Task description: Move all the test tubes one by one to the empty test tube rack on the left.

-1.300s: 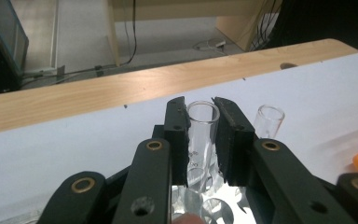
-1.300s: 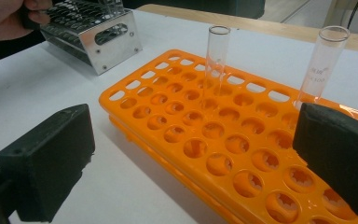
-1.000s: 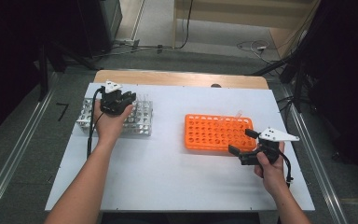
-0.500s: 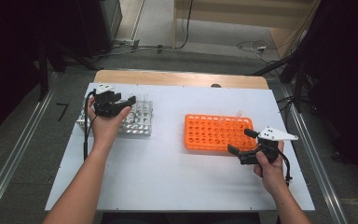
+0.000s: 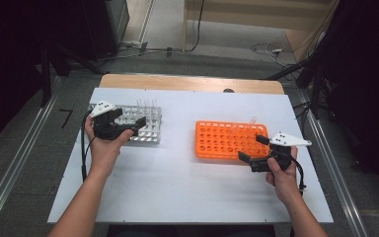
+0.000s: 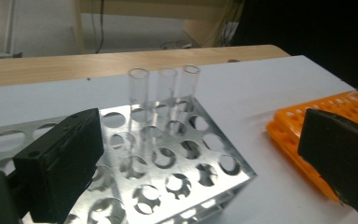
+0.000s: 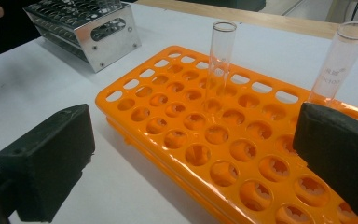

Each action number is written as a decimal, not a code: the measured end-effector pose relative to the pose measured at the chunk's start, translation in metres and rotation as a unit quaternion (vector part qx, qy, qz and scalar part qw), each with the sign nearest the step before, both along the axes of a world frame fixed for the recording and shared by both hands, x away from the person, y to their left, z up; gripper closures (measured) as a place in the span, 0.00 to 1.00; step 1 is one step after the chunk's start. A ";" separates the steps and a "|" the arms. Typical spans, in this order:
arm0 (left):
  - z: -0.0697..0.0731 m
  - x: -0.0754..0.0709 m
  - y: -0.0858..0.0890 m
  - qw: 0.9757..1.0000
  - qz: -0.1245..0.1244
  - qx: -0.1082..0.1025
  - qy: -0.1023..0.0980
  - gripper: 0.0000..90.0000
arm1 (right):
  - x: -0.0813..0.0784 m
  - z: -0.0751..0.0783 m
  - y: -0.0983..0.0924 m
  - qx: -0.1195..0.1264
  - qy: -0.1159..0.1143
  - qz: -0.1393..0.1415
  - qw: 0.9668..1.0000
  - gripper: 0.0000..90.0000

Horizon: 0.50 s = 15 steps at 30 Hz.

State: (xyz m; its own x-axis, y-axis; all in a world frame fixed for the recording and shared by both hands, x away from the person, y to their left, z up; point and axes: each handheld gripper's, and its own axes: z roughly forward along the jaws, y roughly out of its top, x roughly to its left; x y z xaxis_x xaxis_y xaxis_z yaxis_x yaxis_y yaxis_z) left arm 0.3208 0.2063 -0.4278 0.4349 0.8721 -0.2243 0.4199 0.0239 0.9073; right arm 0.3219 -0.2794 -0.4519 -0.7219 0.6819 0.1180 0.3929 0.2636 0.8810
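Since a second ago the left gripper [image 5: 128, 124] has been drawn back toward the near-left edge of the metal rack [image 5: 148, 129], its fingers spread and empty; the right gripper [image 5: 253, 151] has barely shifted, fingers likewise apart with nothing between them, at the near-right corner of the orange rack [image 5: 217, 143]. Three glass tubes [image 6: 163, 88] stand in the metal rack's far row — two tubes [image 7: 221, 56] are seated in the orange one. A transfer appears under way: next, one tube must be approached squarely and gripped gently on the white worktop [image 5: 177, 177].
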 end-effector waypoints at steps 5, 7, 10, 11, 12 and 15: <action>0.001 -0.021 -0.009 0.999 -0.026 -0.004 -0.018 0.00 | 0.002 0.002 0.001 -0.004 0.002 -0.009 1.000 0.00; 0.000 -0.029 -0.014 0.999 -0.035 -0.006 -0.021 0.00 | 0.005 0.002 0.000 -0.002 0.006 -0.012 1.000 0.00; -0.002 -0.040 -0.021 0.998 -0.047 -0.010 -0.027 0.00 | 0.008 0.003 -0.001 0.002 0.012 -0.019 1.000 0.00; -0.003 -0.043 -0.023 0.998 -0.051 -0.009 -0.029 0.00 | 0.009 0.004 -0.001 0.001 0.012 -0.019 1.000 0.00; -0.004 -0.046 -0.026 0.998 -0.053 -0.008 -0.031 0.00 | 0.011 0.005 -0.001 0.002 0.011 -0.018 1.000 0.00; -0.006 -0.052 -0.033 0.997 -0.068 -0.002 -0.033 0.00 | 0.015 0.006 -0.002 0.005 0.011 -0.028 1.000 0.04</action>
